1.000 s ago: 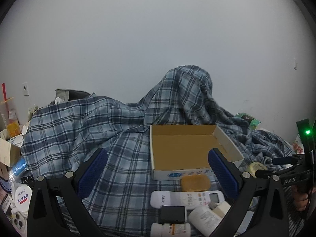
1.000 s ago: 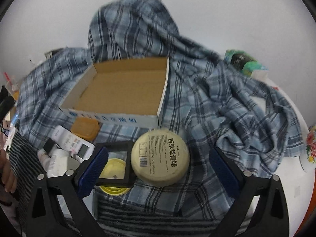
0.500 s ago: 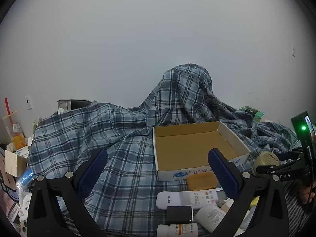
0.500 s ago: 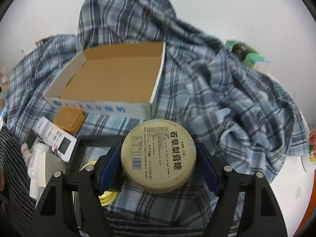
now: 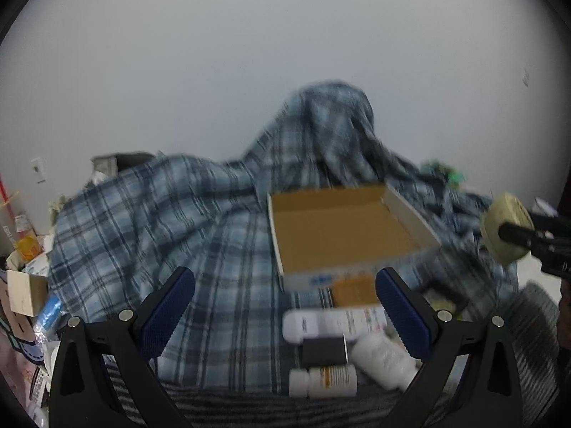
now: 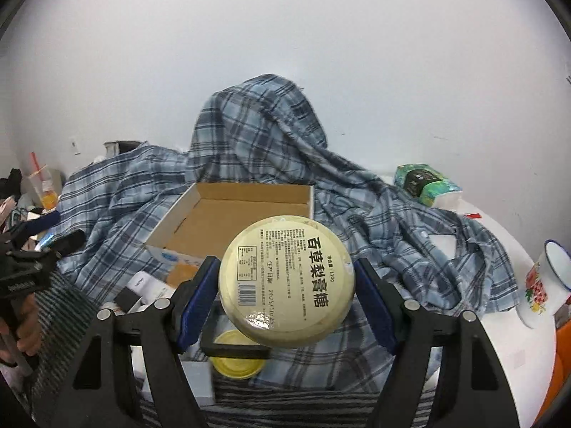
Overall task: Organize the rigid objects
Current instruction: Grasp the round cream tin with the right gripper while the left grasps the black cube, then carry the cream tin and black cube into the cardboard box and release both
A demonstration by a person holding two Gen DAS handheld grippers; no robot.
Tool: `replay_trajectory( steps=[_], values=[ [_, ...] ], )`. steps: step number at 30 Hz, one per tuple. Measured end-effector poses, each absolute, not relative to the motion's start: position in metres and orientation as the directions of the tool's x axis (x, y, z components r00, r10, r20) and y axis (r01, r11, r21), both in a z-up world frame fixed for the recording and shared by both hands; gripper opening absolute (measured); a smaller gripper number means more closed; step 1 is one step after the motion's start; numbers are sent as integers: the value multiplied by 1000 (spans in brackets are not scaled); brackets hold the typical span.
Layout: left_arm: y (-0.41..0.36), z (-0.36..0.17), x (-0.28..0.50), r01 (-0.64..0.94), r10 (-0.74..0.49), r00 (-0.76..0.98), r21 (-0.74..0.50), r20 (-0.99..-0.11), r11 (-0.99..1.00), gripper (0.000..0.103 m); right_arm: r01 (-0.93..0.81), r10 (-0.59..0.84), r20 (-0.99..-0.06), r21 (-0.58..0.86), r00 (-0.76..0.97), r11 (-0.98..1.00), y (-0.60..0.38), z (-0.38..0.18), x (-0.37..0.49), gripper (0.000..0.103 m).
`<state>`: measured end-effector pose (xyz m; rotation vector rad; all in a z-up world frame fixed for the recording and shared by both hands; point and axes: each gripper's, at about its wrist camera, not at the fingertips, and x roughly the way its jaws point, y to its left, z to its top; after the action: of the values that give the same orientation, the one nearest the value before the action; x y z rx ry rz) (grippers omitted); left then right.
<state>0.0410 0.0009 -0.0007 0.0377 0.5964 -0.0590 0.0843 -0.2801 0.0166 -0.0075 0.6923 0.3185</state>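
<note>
Lifted since earlier frame: round tin (image 6: 287, 283), clamped between right gripper (image 6: 285, 306) pads, now mid-frame before cardboard box (image 6: 228, 219). Left gripper (image 5: 285, 317) wide apart, empty. Box drop likely next.

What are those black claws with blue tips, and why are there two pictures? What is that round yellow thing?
Those claws are grabbers that a person holds, one in each hand. Each has a small camera looking out along its two fingers, so you get one picture per hand.

The right gripper is squeezing a round cream tin with a printed label, lifted up off the cloth. In the left-hand picture you see that same tin from the side.

The left gripper is open and holds nothing.

Underneath lies a blue plaid cloth. On it sits an empty cardboard box. In front of the box are a white remote and white bottles.
</note>
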Motion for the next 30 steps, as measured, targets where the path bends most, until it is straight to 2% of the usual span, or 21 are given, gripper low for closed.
replay_trajectory(
  steps=[5,6,8,13,18,19,22,30],
  values=[
    [-1,-30,55,71,-44,757,16,-652,997,93,-285,274,-632,87,725,955,-273,-2,83,74],
    [0,-35,58,75,-55,741,1,-669,997,89,-286,272,-637,85,721,955,-272,-6,84,74],
    [0,-46,67,77,-67,695,-19,-715,997,73,-294,289,-649,104,704,950,-275,-11,87,74],
    [-4,-69,78,120,-145,586,-92,-797,989,71,-297,288,-645,98,708,950,-277,-16,87,74],
    [-15,-74,77,160,-143,566,-61,-812,985,70,-297,301,-656,121,692,947,-279,-22,88,74],
    [-13,-76,80,150,-148,553,-76,-820,986,65,-298,299,-657,118,692,947,-279,-23,87,74],
    [-6,-88,87,122,-180,490,-137,-853,983,42,-303,295,-656,106,694,947,-277,-22,86,74],
    [-7,-87,79,128,-184,533,-136,-826,982,42,-303,277,-658,78,700,950,-274,-23,87,74]
  ],
)
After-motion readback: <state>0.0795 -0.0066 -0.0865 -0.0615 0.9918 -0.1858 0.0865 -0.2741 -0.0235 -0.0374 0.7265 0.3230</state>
